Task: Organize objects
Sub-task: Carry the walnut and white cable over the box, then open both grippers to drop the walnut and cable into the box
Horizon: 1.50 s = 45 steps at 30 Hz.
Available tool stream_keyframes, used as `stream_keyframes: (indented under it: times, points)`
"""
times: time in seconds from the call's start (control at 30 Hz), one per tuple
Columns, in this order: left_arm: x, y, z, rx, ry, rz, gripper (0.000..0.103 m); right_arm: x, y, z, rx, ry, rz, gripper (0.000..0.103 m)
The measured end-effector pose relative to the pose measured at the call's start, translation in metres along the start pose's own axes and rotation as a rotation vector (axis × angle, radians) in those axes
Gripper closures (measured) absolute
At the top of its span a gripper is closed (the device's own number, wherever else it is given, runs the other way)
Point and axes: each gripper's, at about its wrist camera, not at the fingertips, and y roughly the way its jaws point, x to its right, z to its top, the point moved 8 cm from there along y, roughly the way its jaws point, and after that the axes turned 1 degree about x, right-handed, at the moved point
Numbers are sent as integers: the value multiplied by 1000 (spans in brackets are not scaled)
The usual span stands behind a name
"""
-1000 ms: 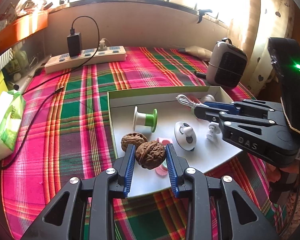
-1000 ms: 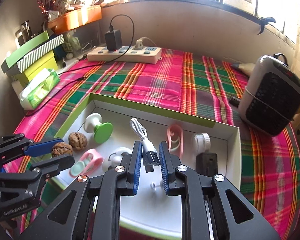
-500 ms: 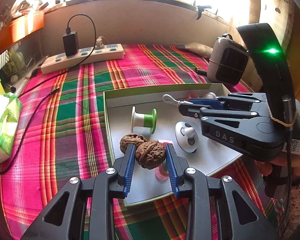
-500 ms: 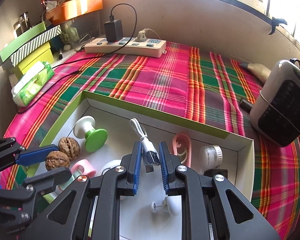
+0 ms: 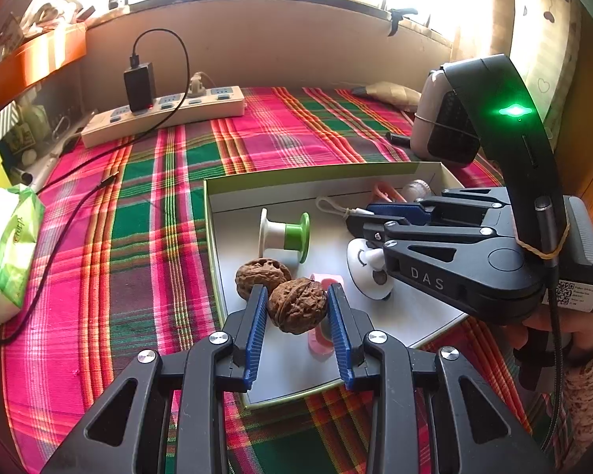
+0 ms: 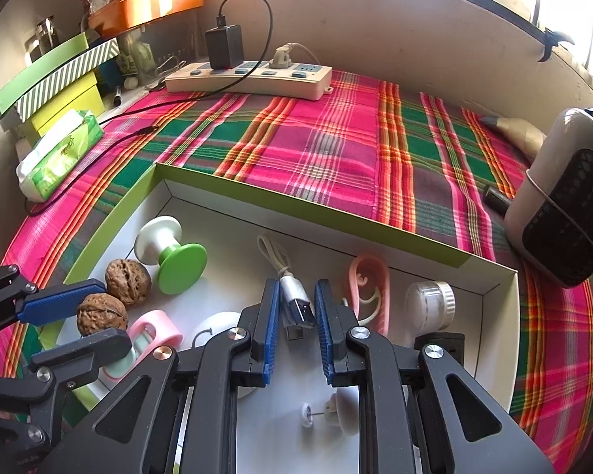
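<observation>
Gripping a walnut (image 5: 298, 306) and a USB cable (image 6: 294, 302) over the shallow box (image 6: 296, 205).
The left gripper (image 5: 298, 312) is clamping the walnut beside a second walnut (image 5: 261, 274); the right gripper (image 6: 294, 316) is pinching the cable's plug above the box floor, on the plaid cloth (image 5: 138, 217).

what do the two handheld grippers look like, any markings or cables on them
Both are black plastic with silver screws and ribbed blue pads. The right gripper bears "DAS" lettering, a QR sticker, a green light, and a black cable under a rubber band. A knitted sleeve covers the wrist.
</observation>
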Motion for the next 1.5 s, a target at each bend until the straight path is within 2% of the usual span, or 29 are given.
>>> stream_keyframes:
  times: [0.93, 1.07, 1.5]
  points:
    - [3, -2, -3, -4, -8, -16, 74, -1, 0, -1, 1, 17, 1, 83]
    - [3, -3, -3, -5, -8, -14, 74, -1, -1, -1, 3, 21, -2, 74]
    - [3, -4, -3, -3, -9, -6, 73, -4, -5, 0, 16, 20, -6, 73]
